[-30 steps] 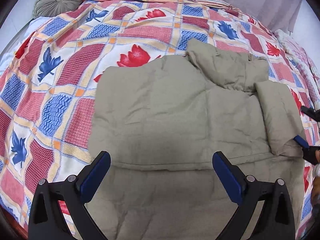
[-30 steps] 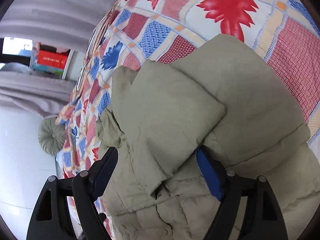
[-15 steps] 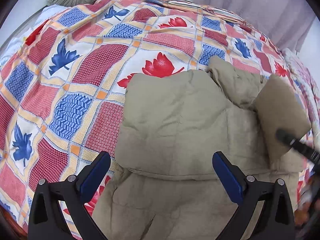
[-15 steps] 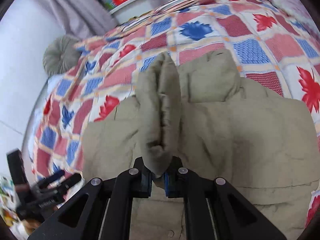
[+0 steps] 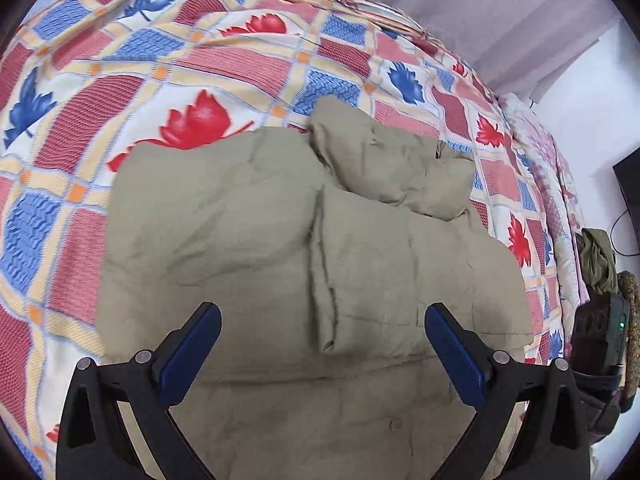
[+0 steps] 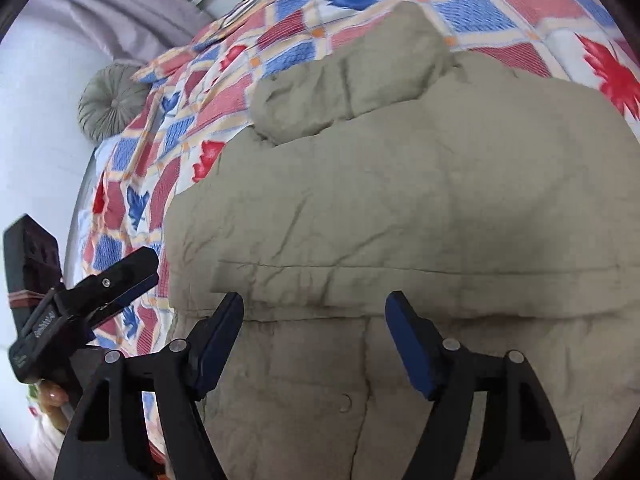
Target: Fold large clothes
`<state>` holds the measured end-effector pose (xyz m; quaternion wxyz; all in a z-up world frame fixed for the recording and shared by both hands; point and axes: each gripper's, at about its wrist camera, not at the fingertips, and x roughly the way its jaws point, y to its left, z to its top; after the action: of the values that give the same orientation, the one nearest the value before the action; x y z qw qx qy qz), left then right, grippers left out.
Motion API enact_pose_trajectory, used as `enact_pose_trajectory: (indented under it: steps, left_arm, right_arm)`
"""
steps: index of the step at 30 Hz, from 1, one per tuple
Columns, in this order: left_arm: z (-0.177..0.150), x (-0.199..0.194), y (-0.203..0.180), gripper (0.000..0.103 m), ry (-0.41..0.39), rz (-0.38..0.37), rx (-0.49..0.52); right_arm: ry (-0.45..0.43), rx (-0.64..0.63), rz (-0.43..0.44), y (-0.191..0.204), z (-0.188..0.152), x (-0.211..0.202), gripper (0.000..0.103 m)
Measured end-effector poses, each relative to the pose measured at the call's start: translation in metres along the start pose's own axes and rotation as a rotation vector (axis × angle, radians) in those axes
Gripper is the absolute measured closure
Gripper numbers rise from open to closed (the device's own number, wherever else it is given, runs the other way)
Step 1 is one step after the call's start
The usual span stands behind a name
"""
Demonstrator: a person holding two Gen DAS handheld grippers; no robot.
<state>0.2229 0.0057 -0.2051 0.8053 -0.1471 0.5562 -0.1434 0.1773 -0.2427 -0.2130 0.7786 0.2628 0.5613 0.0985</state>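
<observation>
Khaki padding fills the near middle of both views: the puffer jacket (image 5: pixel 248 240) lies flat on the bed (image 5: pixel 96 92), hem toward you and hood (image 5: pixel 392 168) bunched at the far end. One sleeve (image 5: pixel 344 264) lies folded in over the chest, running from the shoulder down to a cuff near the waist seam, which narrows the garment so a later fold across the body should stay tidy. In the right wrist view the other side already looks tucked under a crosswise fold, though you cannot tell how neatly.

Your left tongs (image 5: pixel 322 354) stand wide over the lower body of the jacket with nothing between the pads, apparently waiting rather than gripping. Your right tongs (image 6: pixel 314 338) are opening over the hem panel, and no cloth sits between those pads either; that fits a sleeve just laid down and let go. Both point steeply down at the fabric.

Far left, a round grey cushion (image 6: pixel 110 102) rests near the bed's head end, well apart from the jacket.
</observation>
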Motion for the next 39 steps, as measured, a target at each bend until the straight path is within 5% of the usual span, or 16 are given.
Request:
enact_pose_trajectory:
  steps: [3,7,9,11,17,21,28,34,39]
  left_arm:
    - [0.005,0.023,-0.011,0.003,0.029,-0.031,0.004]
    - [0.009,0.059,-0.027,0.029,0.094,-0.037,0.022]
    - [0.008,0.072,-0.035,0.069,0.127,-0.064,0.016]
    - [0.008,0.079,-0.043,0.091,0.147,-0.073,0.015]
    - [0.006,0.048,-0.044,0.091,0.027,-0.010,0.062]
    - [-0.005,0.053,-0.023,0.091,0.072,0.038,0.061]
    - [-0.010,0.068,-0.012,0.090,0.060,0.106,0.052]
    - [-0.001,0.044,0.007,0.090,0.041,0.226,0.050]
    - [0.000,0.016,0.012,0.090,0.011,0.242,0.070]
  right_arm:
    - [-0.025,0.171,0.059,-0.046,-0.002,-0.019,0.026]
    - [-0.058,0.318,0.072,-0.099,-0.007,-0.041,0.026]
    - [-0.085,0.367,0.071,-0.119,-0.009,-0.049,0.026]
    - [-0.111,0.404,0.062,-0.134,-0.008,-0.057,0.026]
    - [-0.170,0.451,0.023,-0.166,0.007,-0.074,0.026]
    - [-0.244,0.399,-0.041,-0.176,0.026,-0.098,0.026]
    - [-0.195,0.446,-0.079,-0.205,0.029,-0.077,0.027]
    - [-0.195,0.438,-0.089,-0.200,0.023,-0.074,0.027]
    - [-0.151,0.406,-0.144,-0.181,0.013,-0.088,0.027]
